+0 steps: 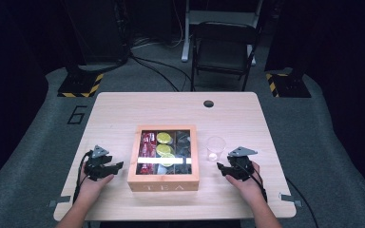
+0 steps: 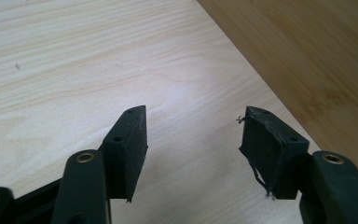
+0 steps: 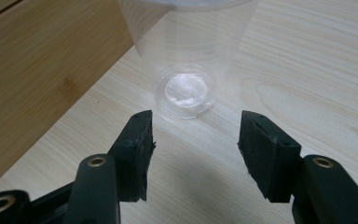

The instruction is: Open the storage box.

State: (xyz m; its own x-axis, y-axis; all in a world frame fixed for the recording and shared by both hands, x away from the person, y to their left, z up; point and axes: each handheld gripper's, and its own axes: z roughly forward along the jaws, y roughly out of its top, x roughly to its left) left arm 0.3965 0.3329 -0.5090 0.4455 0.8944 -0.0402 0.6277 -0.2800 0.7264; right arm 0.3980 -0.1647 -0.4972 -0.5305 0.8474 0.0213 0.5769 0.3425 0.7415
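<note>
A wooden tea box (image 1: 163, 183) marked TEA stands at the table's middle front, its clear lid showing red, yellow and dark tea bags. A clear plastic cup (image 1: 215, 148) stands upright just right of it. My left gripper (image 1: 115, 166) rests on the table left of the box, open, with bare wood between its pads (image 2: 130, 140); the box's wall (image 2: 307, 60) runs along its right. My right gripper (image 1: 222, 168) sits just in front of the cup (image 3: 186, 56), open, with nothing between its jaws. The box's side (image 3: 32, 79) lies to its left.
The table (image 1: 123, 109) has a round cable hole (image 1: 208, 103) near its far edge. A dark chair (image 1: 223, 47) stands on the floor beyond. Bare wood lies behind the box and at both sides.
</note>
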